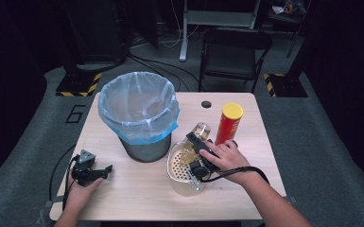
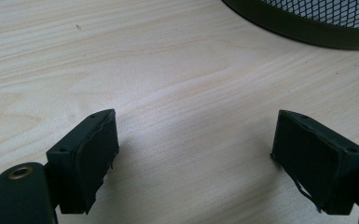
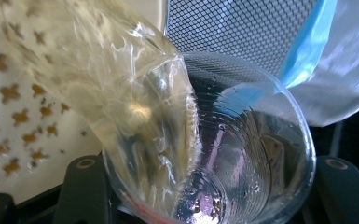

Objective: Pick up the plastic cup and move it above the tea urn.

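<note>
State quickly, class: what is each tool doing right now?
Left tool: open, holding nothing, low over the table.
Right tool: closed on a clear plastic cup, tipped and pouring liquid into the strainer.

Bin (image 1: 139, 113) left of can (image 1: 229, 124) — strainer (image 1: 179, 170) in front

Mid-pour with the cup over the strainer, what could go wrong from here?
1. The clear cup, tipped in the right gripper, is thin plastic, so it may buckle or slip.
2. The liquid stream could splash past the strainer basket onto the table.
3. The red can stands beside the hand and could get knocked.
</note>
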A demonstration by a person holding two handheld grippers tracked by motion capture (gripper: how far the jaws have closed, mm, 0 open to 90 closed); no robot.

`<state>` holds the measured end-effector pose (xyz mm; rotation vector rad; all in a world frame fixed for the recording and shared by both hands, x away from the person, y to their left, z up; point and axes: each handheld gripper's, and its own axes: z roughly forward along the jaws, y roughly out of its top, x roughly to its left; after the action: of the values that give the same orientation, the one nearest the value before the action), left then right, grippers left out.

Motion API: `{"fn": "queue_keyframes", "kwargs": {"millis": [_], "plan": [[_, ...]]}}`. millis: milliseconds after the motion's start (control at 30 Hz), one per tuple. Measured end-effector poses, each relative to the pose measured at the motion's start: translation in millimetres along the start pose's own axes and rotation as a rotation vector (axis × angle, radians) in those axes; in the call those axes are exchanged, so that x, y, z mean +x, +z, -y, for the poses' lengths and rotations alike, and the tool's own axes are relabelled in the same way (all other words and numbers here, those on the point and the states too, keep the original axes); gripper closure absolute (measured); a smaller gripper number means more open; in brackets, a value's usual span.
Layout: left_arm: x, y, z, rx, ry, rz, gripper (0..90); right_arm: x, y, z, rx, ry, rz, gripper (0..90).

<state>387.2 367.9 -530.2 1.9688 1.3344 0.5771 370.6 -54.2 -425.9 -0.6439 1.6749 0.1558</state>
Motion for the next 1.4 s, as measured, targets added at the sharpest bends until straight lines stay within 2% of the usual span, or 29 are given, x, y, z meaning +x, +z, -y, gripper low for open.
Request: {"fn": "queue_keyframes", "kwargs": {"millis": [67, 100, 200, 267, 333, 467, 500, 700, 800, 833, 1300, 1333, 1400], "plan": [[0.0, 0.0, 0.0, 0.000, 0.000, 0.000, 13.9, -1.1, -0.6, -1.9, 0.008, -0.036, 0.011, 38.7], [0.0, 0.0, 0.0, 0.000, 0.000, 0.000, 13.9, -0.9, 0.5, -1.9, 0.002, -0.034, -0.012, 38.7], [0.0, 0.0, 0.0, 0.000, 0.000, 0.000, 13.9, -0.2, -0.1, -1.8, 0.015, -0.060, 0.007, 38.6], [0.0, 0.0, 0.0, 0.000, 0.000, 0.000, 13.9, -1.1, -1.0, -1.2, 0.016, -0.057, 0.025, 38.5], [0.0, 0.0, 0.0, 0.000, 0.000, 0.000, 13.9, -2.2, -1.0, -0.5, 0.013, -0.042, 0.018, 38.5], [0.0, 0.0, 0.0, 0.000, 0.000, 0.000, 13.9, -4.0, -1.3, -0.7, -0.004, -0.070, 0.014, 38.4], [0.0, 0.0, 0.0, 0.000, 0.000, 0.000, 13.9, -3.5, -2.1, -0.8, 0.003, -0.064, 0.026, 38.4], [0.0, 0.0, 0.0, 0.000, 0.000, 0.000, 13.9, -2.5, -2.4, -1.6, -0.005, -0.064, 0.027, 38.3], [0.0, 0.0, 0.0, 0.000, -0.001, 0.000, 13.9, -2.8, -2.1, -1.7, -0.007, -0.062, 0.005, 38.4], [0.0, 0.0, 0.0, 0.000, 0.000, 0.000, 13.9, -2.1, -2.5, -1.8, -0.005, -0.063, 0.027, 38.3], [0.0, 0.0, 0.0, 0.000, 0.000, 0.000, 13.9, -3.9, -4.3, -2.0, -0.006, -0.061, 0.033, 38.3], [-0.1, 0.0, 0.0, 0.000, -0.002, 0.000, 13.9, -4.2, -4.1, -2.0, -0.011, -0.059, 0.023, 38.3], [-0.2, 0.1, 0.1, -0.001, -0.003, 0.001, 13.9, -4.1, -4.4, -2.4, -0.011, -0.064, 0.035, 38.3]]}}
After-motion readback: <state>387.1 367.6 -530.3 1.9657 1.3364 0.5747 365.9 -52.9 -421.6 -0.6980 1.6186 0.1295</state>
